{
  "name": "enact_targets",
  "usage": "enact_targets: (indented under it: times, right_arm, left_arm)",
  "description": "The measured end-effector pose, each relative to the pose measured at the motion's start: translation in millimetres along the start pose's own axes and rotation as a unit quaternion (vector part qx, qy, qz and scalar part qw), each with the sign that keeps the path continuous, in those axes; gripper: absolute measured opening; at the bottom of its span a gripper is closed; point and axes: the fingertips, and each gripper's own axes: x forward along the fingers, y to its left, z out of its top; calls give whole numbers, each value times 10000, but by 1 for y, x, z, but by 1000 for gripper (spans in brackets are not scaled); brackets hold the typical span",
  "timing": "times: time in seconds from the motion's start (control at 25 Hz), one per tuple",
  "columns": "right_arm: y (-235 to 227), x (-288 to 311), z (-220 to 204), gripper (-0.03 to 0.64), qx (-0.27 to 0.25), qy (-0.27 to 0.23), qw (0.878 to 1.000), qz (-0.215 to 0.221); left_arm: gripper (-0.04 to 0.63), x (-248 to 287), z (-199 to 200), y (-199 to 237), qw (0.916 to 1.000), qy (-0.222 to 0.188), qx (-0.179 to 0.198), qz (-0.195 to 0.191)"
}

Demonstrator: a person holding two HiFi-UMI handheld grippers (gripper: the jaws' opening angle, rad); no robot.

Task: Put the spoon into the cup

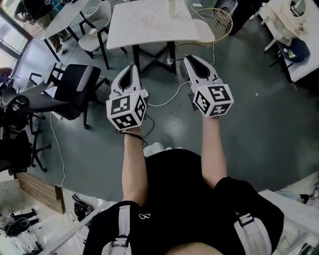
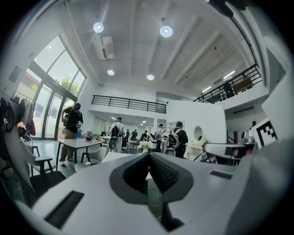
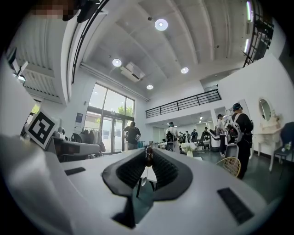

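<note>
Both grippers are held out level above the grey floor, pointing at a white table (image 1: 149, 25). My right gripper (image 1: 189, 59) (image 3: 148, 154) is shut on a small spoon (image 3: 143, 180). Its dark handle end is pinched at the jaw tips, and the thin stem and shiny bowl hang down between the jaws. My left gripper (image 1: 132, 67) (image 2: 148, 155) is shut with its tips meeting and nothing between them. A pale upright object (image 1: 172, 7) stands on the table's far part; I cannot tell whether it is the cup. The spoon does not show in the head view.
Black office chairs (image 1: 75, 89) stand at the left and a yellow wire chair (image 1: 219, 22) stands beside the table. A white cable (image 1: 164, 99) trails over the floor under the grippers. Several people (image 2: 177, 140) stand far off in the hall. Another white table (image 1: 299, 35) is at the right.
</note>
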Motion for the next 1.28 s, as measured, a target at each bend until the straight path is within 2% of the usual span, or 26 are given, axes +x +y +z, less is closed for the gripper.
enact_targets:
  times: [0.32,0.76,1.12,1.28]
  right_arm:
    - [-10,2,11,52,-62,-78,9999,25]
    - [-32,13,35,54,5,-396,9992,-83]
    - [-48,51,12,54,105,-202,9997,-8]
    - [-53,82,-6,54,161,-40,9999,32]
  left_arm:
    - [15,7,10,8,9997,-155,-97,131]
    - [15,35,51,4,9985,-509,183,-72]
    - [15,74,47,12,9979,-562,225,-215]
    - [15,102,27,32,9992,-343,105,-163]
